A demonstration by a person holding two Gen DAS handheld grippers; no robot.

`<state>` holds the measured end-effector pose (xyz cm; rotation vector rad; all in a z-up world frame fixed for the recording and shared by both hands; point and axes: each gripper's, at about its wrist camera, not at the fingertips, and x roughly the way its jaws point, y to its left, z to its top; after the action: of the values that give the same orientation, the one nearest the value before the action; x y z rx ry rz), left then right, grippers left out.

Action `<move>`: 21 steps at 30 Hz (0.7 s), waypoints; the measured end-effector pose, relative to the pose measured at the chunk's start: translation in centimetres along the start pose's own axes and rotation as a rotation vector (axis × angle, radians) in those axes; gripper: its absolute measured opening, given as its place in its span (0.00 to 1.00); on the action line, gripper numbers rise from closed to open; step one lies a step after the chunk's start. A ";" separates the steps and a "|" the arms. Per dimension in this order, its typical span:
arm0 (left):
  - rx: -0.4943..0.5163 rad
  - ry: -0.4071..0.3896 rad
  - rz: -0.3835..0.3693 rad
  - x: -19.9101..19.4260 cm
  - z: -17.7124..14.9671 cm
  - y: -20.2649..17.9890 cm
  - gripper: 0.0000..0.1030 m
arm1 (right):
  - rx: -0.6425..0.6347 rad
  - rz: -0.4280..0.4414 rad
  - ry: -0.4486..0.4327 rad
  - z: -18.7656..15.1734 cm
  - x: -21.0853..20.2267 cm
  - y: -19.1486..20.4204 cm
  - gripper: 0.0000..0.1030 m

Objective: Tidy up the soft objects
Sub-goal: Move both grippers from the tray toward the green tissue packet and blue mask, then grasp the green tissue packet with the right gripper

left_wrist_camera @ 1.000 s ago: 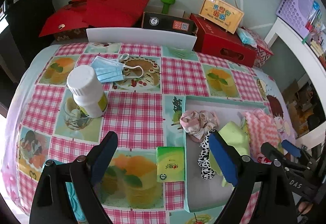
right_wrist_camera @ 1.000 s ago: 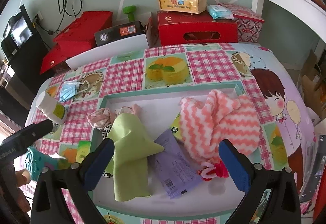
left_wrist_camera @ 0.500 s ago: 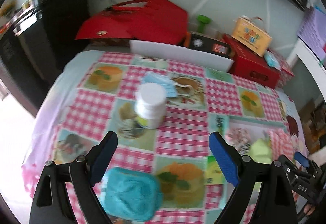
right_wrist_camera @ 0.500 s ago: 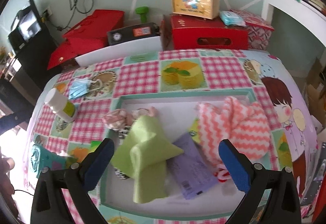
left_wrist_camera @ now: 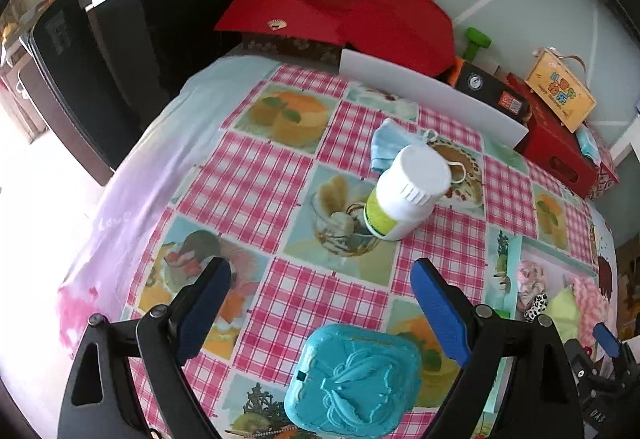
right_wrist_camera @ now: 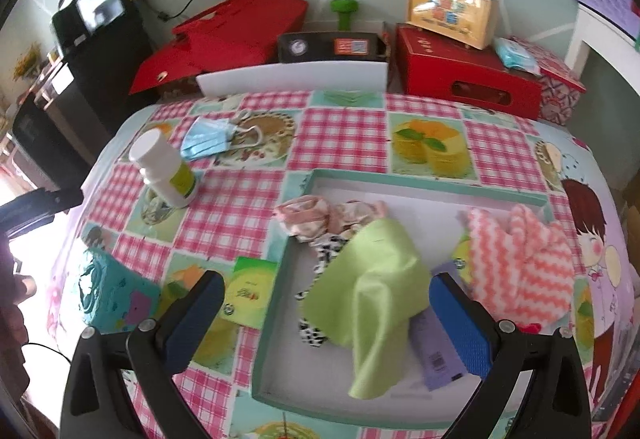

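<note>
A teal-rimmed tray (right_wrist_camera: 400, 179) holds a green cloth (right_wrist_camera: 372, 279), a pink zigzag cloth (right_wrist_camera: 520, 259), a pink scrunchie (right_wrist_camera: 312, 217), a cow-print scrunchie (right_wrist_camera: 316, 335) and a purple packet (right_wrist_camera: 436, 351). My right gripper (right_wrist_camera: 326, 279) hovers open above the tray's left half, holding nothing. A blue face mask (left_wrist_camera: 386, 147) lies at the back of the table behind a white bottle (left_wrist_camera: 408, 191). My left gripper (left_wrist_camera: 320, 271) stands wide open over the table's left part. A teal embossed pack (left_wrist_camera: 356, 375) lies below it on the cloth, untouched by the pads.
A small green box (right_wrist_camera: 248, 291) lies just left of the tray. Red boxes (right_wrist_camera: 464, 71) and a white board (right_wrist_camera: 292, 79) line the table's far edge. Black furniture (left_wrist_camera: 120, 39) stands left of the table. A hand (right_wrist_camera: 16, 299) shows at the left edge.
The left gripper has swung left from the tray to the table's left part, bringing the teal pack under it. The right gripper has shifted left over the tray. Both stayed open.
</note>
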<state>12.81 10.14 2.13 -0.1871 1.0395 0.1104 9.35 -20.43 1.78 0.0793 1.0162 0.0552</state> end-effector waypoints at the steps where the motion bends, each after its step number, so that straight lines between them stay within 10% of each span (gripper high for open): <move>1: -0.002 0.009 -0.002 0.3 0.0 0.2 0.89 | -0.010 0.005 0.006 0.0 0.2 0.5 1.00; 21: 0.029 0.119 -0.051 3.8 -0.2 -1.4 0.89 | -0.167 0.091 0.127 0.1 4.0 5.0 1.00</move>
<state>14.82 8.72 -1.11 -0.1957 1.1532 0.0380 11.50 -15.10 -1.11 -0.0304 1.1311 0.2301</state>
